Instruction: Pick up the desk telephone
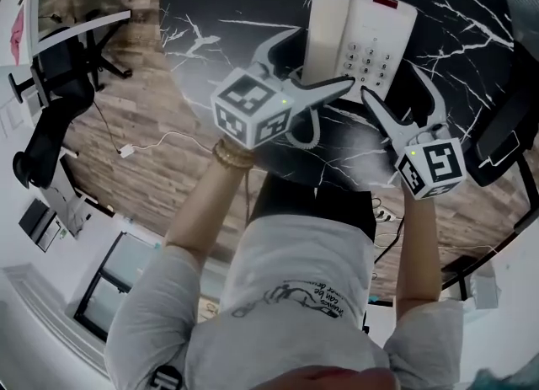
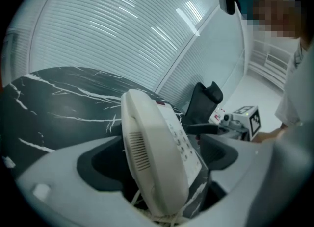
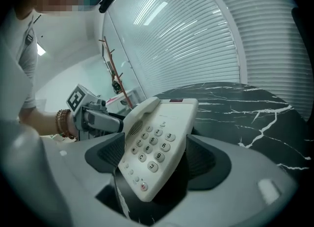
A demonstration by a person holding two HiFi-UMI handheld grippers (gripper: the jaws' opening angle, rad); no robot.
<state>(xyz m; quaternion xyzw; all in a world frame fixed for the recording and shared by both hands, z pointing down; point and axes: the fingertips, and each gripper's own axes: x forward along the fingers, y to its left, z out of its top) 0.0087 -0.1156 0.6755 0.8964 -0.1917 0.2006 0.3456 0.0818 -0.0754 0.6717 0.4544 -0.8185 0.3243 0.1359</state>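
left claw (image 1: 320, 60), right claw (image 1: 392, 82): both gaping, straddling near end of desk telephone (image 1: 364, 36), not pressing | telephone flat on tabletop (image 1: 219, 9), by its near edge | risk: left claw pinching only the handset (image 1: 325, 26) lifts it off, base stays down

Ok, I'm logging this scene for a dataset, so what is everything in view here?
desk telephone: 1, cream, lying on the table
table: 1, black with white veins, centre
office chairs: 2, black, one left of the table, one at its right edge
cable: 1, white, on the wood floor, left
left gripper: 1, grey, open around the handset side
right gripper: 1, grey, open around the keypad side
shirt: 1, grey, on the person
bracelet: 1, gold, left wrist
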